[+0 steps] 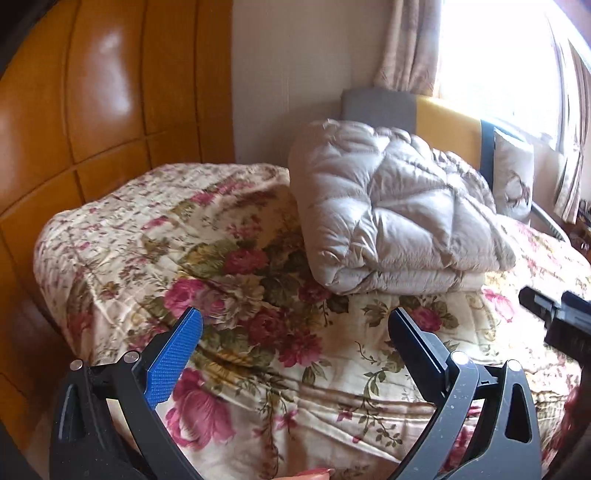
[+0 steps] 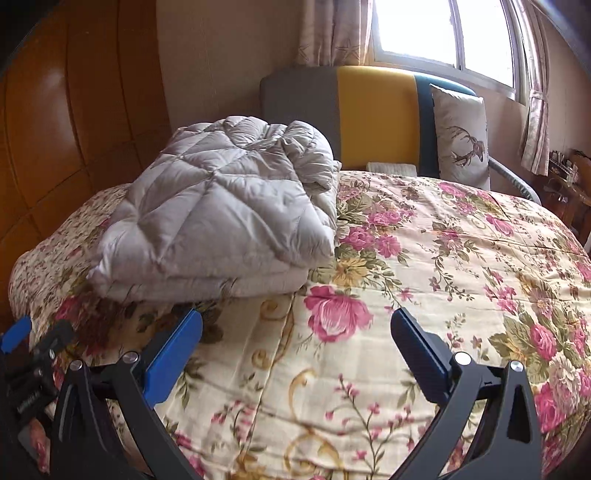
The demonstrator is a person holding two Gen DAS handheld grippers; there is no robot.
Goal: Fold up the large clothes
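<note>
A pale grey quilted down garment (image 1: 391, 210) lies folded into a thick bundle on the floral bedspread (image 1: 229, 258), toward the head of the bed. In the right wrist view the same bundle (image 2: 225, 214) sits at the left, beyond the fingers. My left gripper (image 1: 295, 325) hovers open over the bedspread, short of the bundle, with nothing between its fingers. My right gripper (image 2: 295, 328) is also open and empty above the bedspread (image 2: 424, 258). The right gripper's black body (image 1: 565, 321) shows at the right edge of the left view; the left gripper's fingertip (image 2: 14, 332) shows at the left edge of the right view.
A glossy wooden wardrobe (image 1: 92, 103) runs along the bed's left side. A grey, yellow and blue headboard (image 2: 373, 114) stands at the far end with a deer-print cushion (image 2: 461, 136) against it. A window with curtains (image 2: 443, 33) is behind. A fingertip (image 1: 314, 472) shows at the bottom edge.
</note>
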